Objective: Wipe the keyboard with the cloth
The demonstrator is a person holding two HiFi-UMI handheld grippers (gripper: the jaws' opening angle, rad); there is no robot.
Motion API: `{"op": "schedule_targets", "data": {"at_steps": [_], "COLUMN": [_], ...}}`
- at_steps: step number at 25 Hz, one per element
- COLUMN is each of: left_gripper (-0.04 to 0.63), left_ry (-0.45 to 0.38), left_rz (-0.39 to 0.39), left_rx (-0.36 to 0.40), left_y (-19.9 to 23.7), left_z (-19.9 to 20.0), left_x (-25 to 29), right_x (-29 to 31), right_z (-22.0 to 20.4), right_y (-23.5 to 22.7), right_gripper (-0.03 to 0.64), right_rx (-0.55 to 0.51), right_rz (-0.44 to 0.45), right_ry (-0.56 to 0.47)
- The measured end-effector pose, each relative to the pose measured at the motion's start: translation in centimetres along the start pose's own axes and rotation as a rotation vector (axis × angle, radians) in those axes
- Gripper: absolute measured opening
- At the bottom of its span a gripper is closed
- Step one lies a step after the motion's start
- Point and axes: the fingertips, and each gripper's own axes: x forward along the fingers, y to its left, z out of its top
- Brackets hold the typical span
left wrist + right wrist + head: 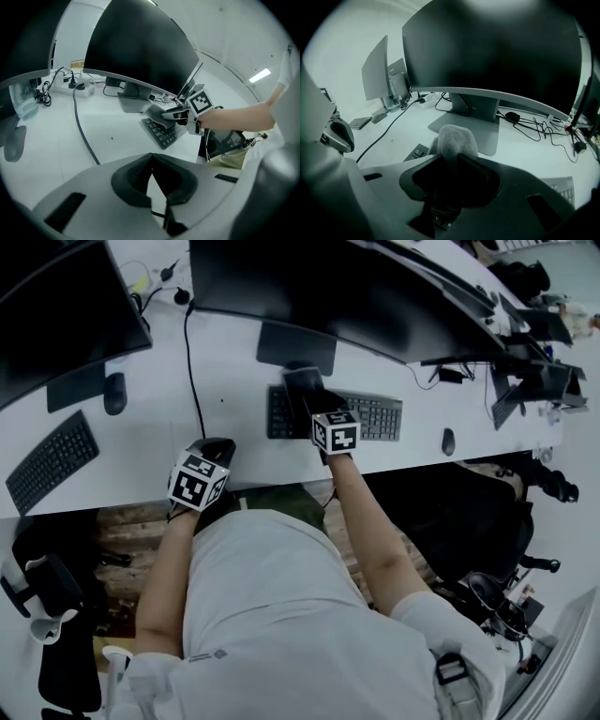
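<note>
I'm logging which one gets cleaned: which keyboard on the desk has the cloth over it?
The middle keyboard, under the right claw gripping the cloth. The left keyboard lies apart with nothing on it.

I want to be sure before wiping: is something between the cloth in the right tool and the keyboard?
Nothing visible does. The right tool holds the cloth directly over the left end of the keyboard, close above it.
</note>
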Motion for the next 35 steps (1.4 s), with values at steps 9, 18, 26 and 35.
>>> {"op": "schedule_targets", "data": {"at_steps": [9,18,26,35], "left_gripper": [0.000,0.000,0.000,0.000], "left_ry": [-0.022,-0.022,0.002,0.039], "left_rz": [0.027,0.023,0.000,0.017], "left_rx": [-0.028,-0.023,0.006,0.053], "left_y": [-0.9,-2.2,-2.8,-1.7], "left_z": [-0.8,-1.7,-2.6,-3.5], "left_x": [-0.1,-0.1,-0.1,-1.0], "right_x": [-0.8,-2.5,-4.2,-5.1], "right_z": [-1.3,-3.7,-6.1,-7.8], "right_y": [2.2,3.9,5.7,8.5], "right_gripper": [0.123,0.121,0.121,0.121], "right_rx": [-0.048,-0.054,-0.047,-0.011], "right_rz": [0.041,0.058,0.053,0.055], "right_ry": [-0.004,-0.001,-0.002,-0.024]}}
